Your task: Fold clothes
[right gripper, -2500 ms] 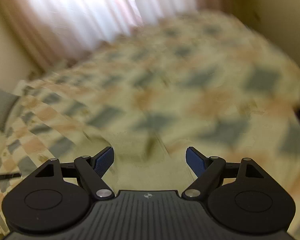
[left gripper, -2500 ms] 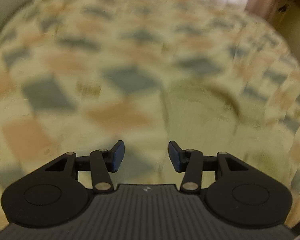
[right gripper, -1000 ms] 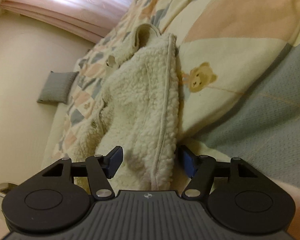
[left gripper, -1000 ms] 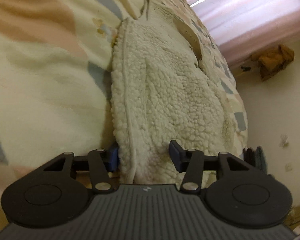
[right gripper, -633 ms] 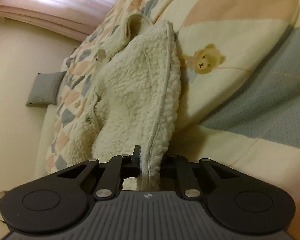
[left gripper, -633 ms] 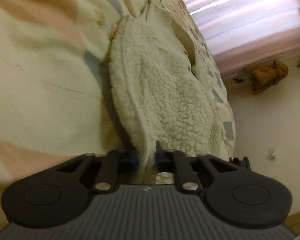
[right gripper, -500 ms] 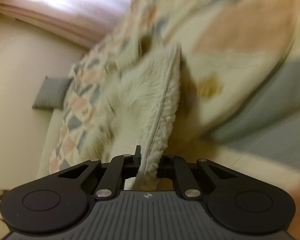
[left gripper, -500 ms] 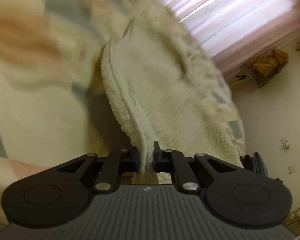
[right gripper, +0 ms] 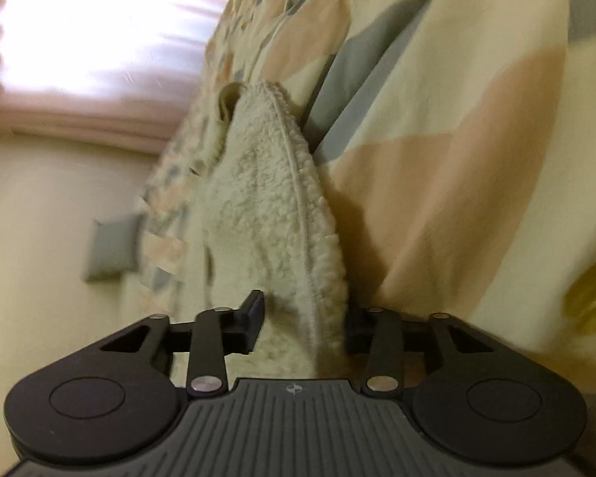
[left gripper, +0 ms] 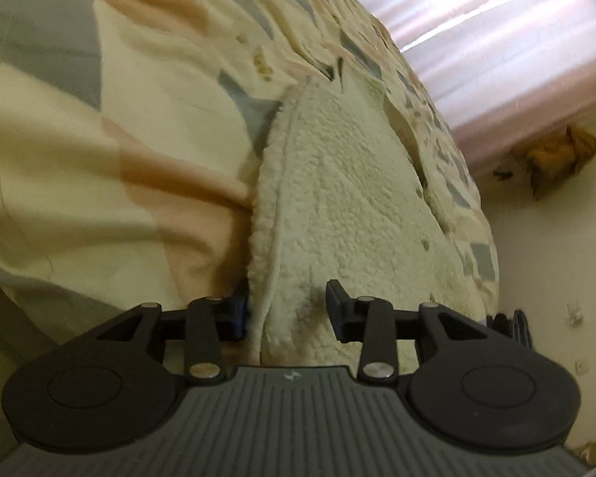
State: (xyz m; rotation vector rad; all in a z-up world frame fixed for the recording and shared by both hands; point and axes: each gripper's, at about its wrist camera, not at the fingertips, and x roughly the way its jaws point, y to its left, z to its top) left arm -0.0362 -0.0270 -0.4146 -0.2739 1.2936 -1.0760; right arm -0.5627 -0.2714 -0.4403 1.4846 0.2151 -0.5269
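A cream fleece jacket (left gripper: 349,198) lies on a patchwork bedspread (left gripper: 99,139). In the left wrist view my left gripper (left gripper: 288,312) is open, its jaws apart on either side of the jacket's thick seamed edge. In the right wrist view the same jacket (right gripper: 266,206) runs away from me along the bedspread (right gripper: 457,139). My right gripper (right gripper: 304,324) is open too, with the jacket's seamed edge lying loose between its jaws. The jacket's far end shows a collar opening (right gripper: 228,101).
Bright curtains (left gripper: 496,31) hang beyond the bed. A brown bundle (left gripper: 556,159) sits against the wall at the right in the left wrist view. A grey pillow (right gripper: 113,246) lies at the bed's far side in the right wrist view.
Both grippers were shut on the jacket's edge half a second ago and have now opened, letting it go. The jacket lies further along the bed than before.
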